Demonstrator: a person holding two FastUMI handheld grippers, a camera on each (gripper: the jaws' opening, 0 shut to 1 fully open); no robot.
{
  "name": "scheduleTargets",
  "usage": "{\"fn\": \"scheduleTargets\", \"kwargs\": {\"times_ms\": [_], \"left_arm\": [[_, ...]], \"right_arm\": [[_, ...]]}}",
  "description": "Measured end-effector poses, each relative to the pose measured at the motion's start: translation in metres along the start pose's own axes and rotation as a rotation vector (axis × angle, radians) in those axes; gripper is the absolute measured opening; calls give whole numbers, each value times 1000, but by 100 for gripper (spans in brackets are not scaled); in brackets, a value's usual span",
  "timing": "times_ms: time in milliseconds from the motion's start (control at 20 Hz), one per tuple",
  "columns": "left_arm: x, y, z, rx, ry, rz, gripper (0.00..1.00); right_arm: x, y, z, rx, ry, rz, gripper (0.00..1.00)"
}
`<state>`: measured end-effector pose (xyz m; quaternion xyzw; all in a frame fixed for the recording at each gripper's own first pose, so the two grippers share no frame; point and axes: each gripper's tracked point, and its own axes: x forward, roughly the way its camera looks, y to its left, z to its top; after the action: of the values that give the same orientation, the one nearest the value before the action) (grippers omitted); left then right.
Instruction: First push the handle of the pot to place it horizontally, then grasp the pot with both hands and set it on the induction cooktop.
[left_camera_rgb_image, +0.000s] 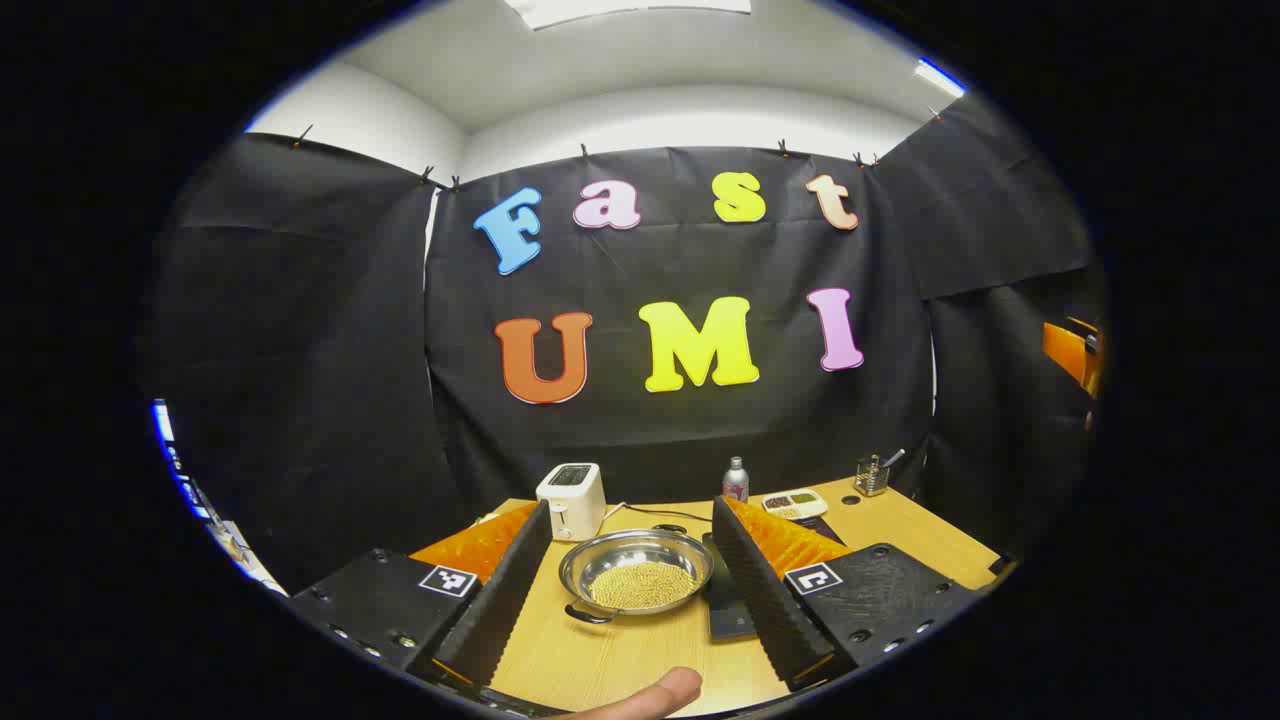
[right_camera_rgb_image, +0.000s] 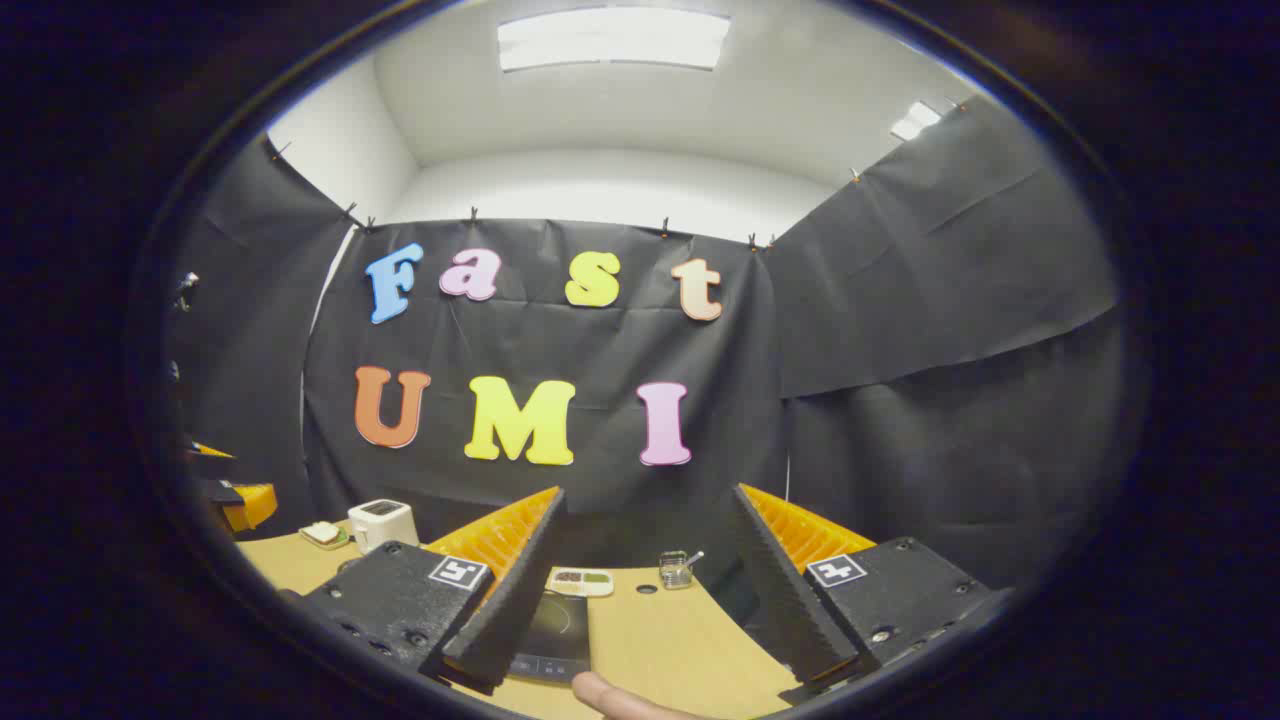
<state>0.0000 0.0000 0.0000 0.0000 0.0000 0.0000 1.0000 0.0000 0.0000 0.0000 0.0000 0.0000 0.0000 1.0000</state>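
Your wooden surface spreads across the booth, and in the left gripper view your left hand-held gripper hangs above it with its two fingers spread wide apart, gripping nothing. Between those fingers, further off on the surface, sits the pot, a shallow steel pan filled with small yellowish beans, its dark loop handle pointing toward you and a little to the left. Just to the pot's right lies the dark, flat induction cooktop, partly hidden behind the finger on that side. Behind the pot stands a white toaster, and further right along the back edge are a small metal bottle, a white divided dish of dried foods, and a glass jar with a utensil in it. In the right gripper view your right hand-held gripper is likewise spread open and empty, held above the surface, with the cooktop showing beside its left finger. A fingertip shows at the bottom edge of the left gripper view.
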Motion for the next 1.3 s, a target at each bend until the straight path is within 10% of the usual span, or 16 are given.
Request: {"fn": "scheduleTargets", "kwargs": {"times_ms": [800,1050,1200,1300], "left_arm": [[10,14,13,-113,-85,-2,95],[31,9,6,-146,-75,-56,68],[46,8,-19,-163,0,-72,21],[57,5,-31,-182,33,-89,17]], "right_arm": [[5,5,-6,-9,12,4,96],[5,8,-6,-5,10,19,96],[6,11,-7,-9,8,31,96],[7,10,-8,-8,3,32,96]]}}
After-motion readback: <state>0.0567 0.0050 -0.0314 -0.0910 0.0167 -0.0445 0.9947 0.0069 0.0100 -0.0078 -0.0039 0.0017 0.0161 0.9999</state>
